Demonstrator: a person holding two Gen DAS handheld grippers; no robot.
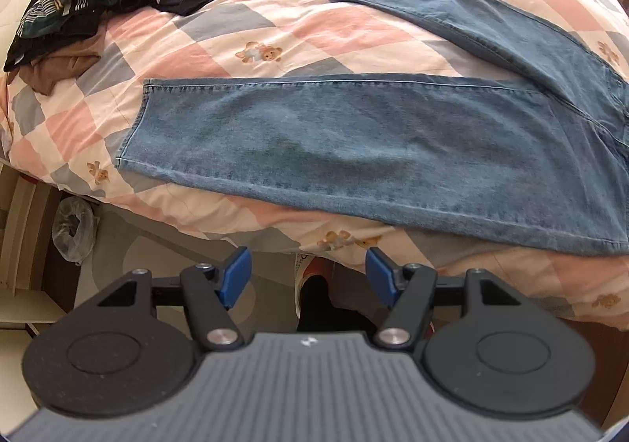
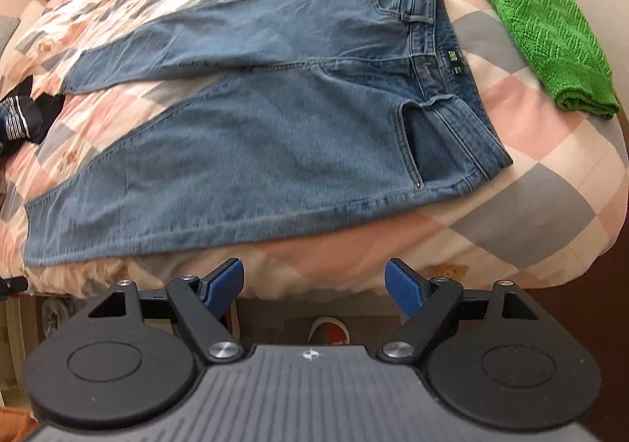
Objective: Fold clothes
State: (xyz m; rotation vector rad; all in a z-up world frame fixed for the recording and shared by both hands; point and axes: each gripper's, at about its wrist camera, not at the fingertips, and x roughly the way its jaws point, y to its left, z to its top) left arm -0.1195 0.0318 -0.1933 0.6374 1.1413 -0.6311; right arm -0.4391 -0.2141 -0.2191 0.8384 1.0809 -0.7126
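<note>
A pair of light blue jeans (image 1: 354, 143) lies flat on the checked bed cover, legs spread apart in a V, hems to the left. In the right wrist view the jeans (image 2: 255, 151) show their waistband (image 2: 444, 61) at the right. My left gripper (image 1: 308, 277) is open and empty, held off the near edge of the bed below the near leg. My right gripper (image 2: 314, 287) is open and empty, also off the near edge, below the hip part of the jeans.
A heap of dark striped and brown clothes (image 1: 90, 6) lies at the far left of the bed. A folded green knit (image 2: 550, 49) lies to the right of the waistband. The bed cover (image 1: 220, 49) drops to the floor, where a red and white shoe (image 1: 314, 285) and a clear bag (image 1: 74, 230) show.
</note>
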